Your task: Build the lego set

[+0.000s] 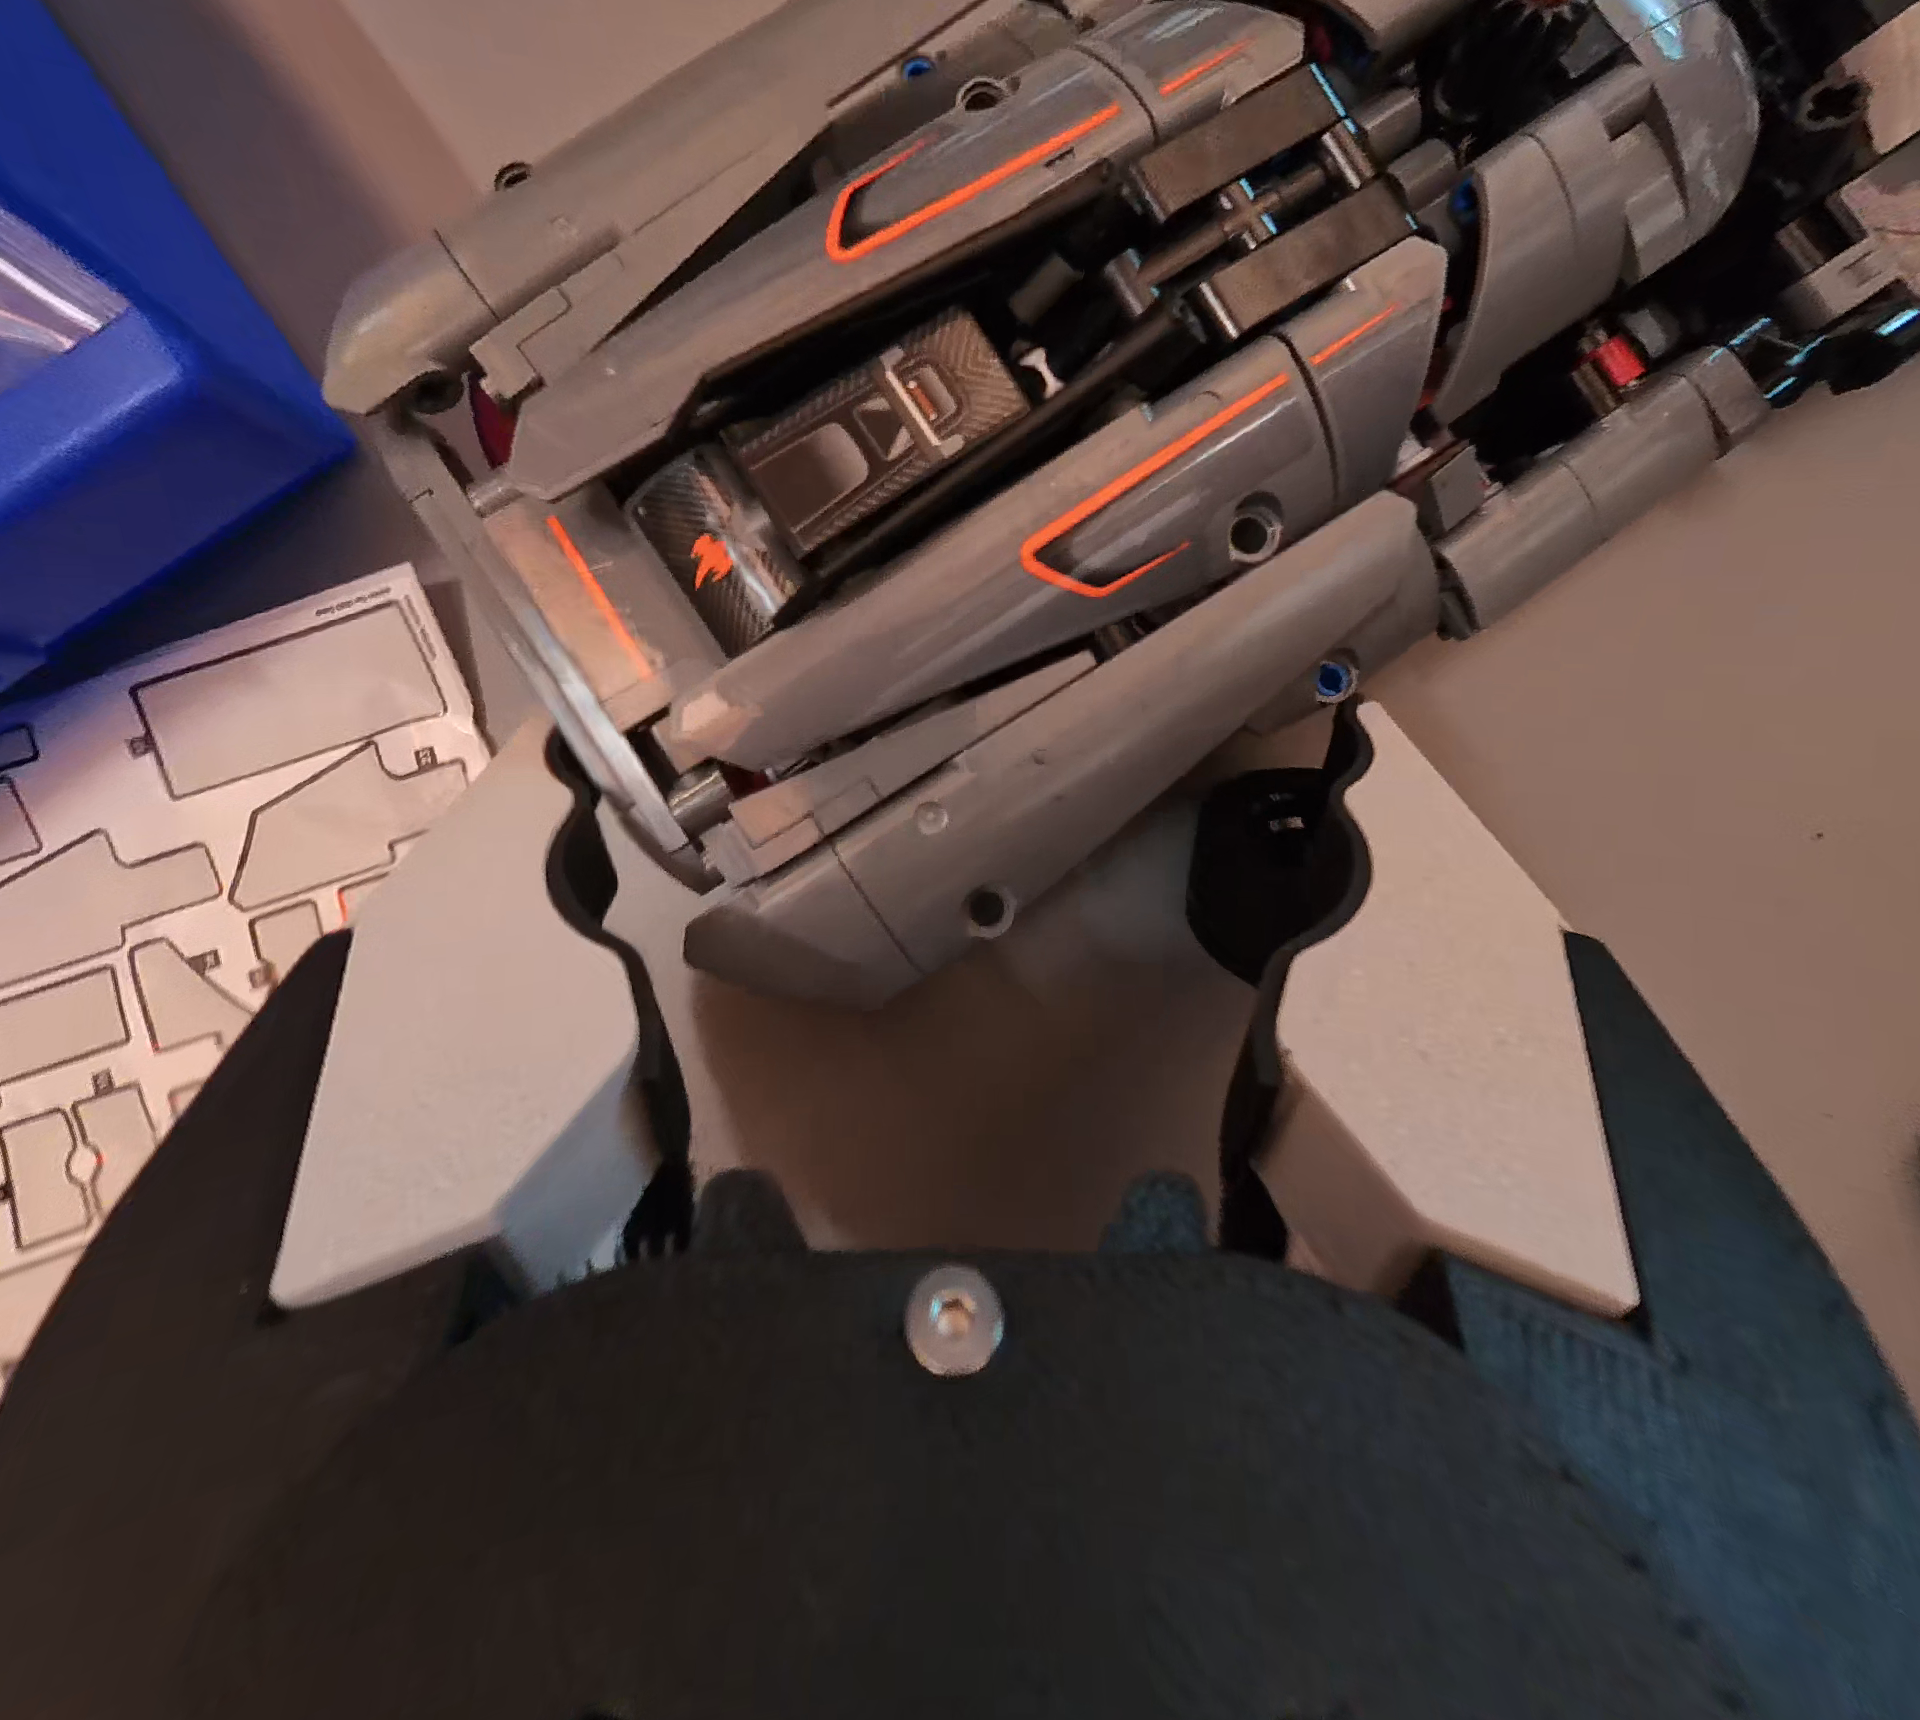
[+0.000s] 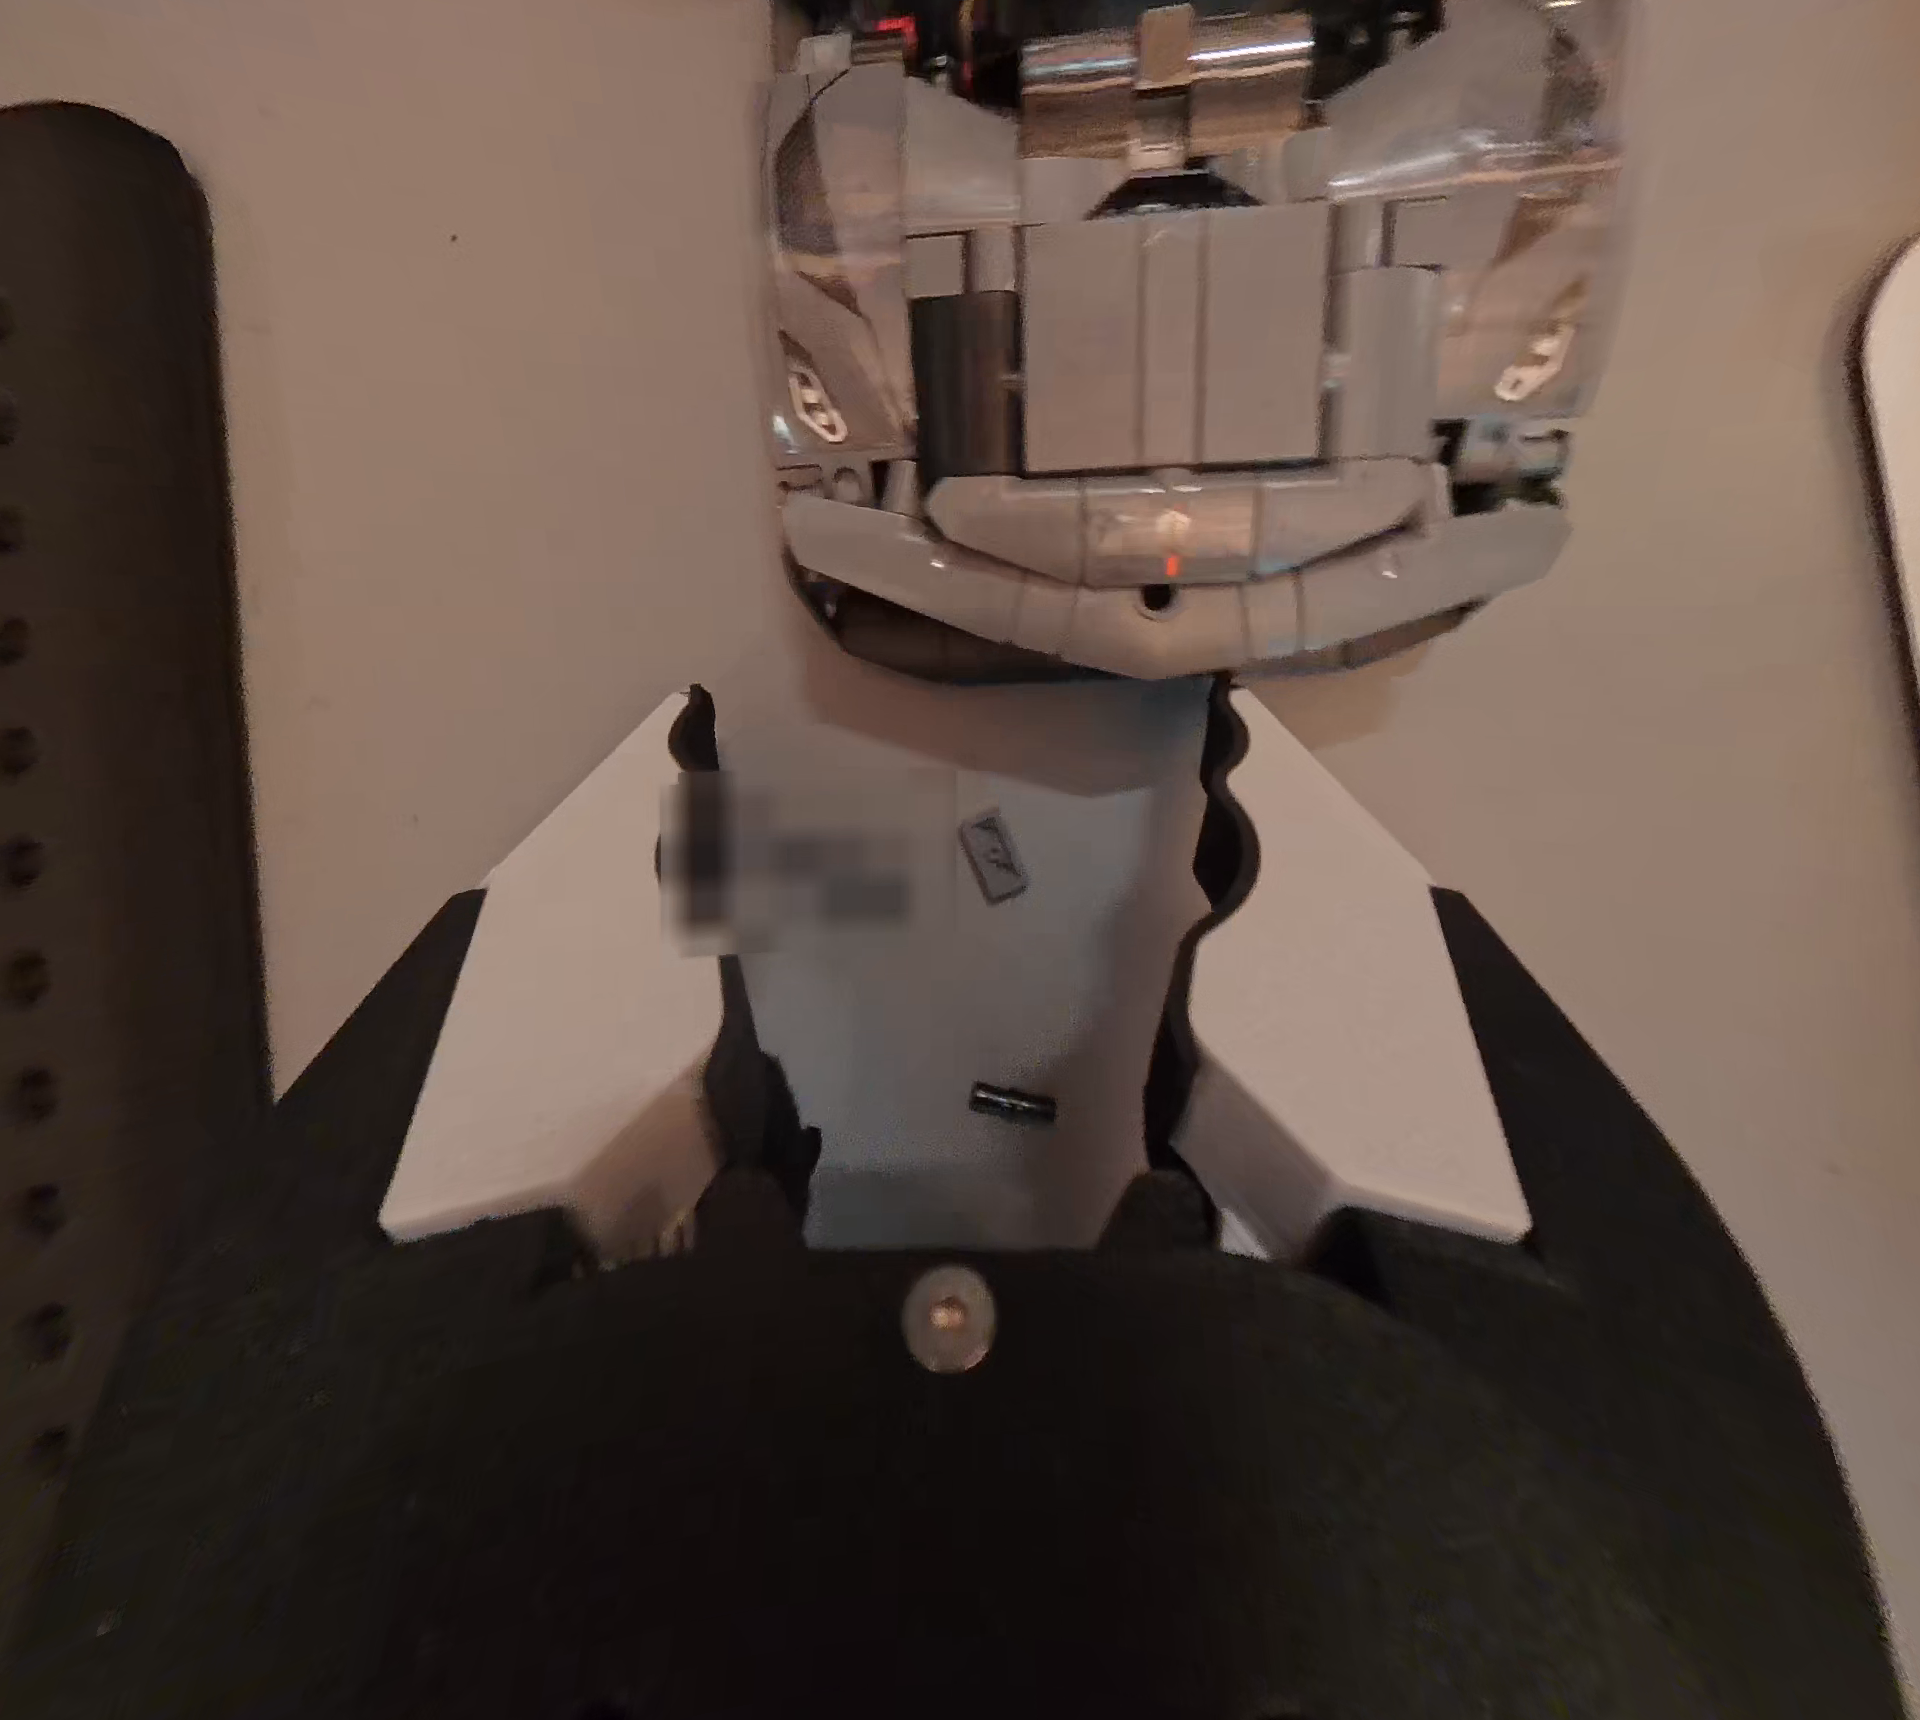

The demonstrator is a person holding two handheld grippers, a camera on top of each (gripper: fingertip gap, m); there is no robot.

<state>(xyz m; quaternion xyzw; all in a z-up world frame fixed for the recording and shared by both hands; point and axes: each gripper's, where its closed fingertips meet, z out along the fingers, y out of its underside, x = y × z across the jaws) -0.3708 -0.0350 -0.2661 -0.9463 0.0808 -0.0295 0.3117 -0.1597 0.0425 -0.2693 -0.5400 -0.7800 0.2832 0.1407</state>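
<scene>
A grey lego car with orange stripes lies on the pale table. Its rear corner sits between the fingers of my left gripper, whose jaws stand wide apart around it; I cannot tell if they touch it. In the right wrist view the car's grey front end faces me, just beyond my right gripper. That gripper's jaws are parted with nothing pinched between them. A pale sheet with two small stickers lies under the gap between its fingers.
A blue bin stands at the left, with a white sticker sheet in front of it. In the right wrist view a dark perforated strip runs along the left and a white rimmed object shows at the right edge.
</scene>
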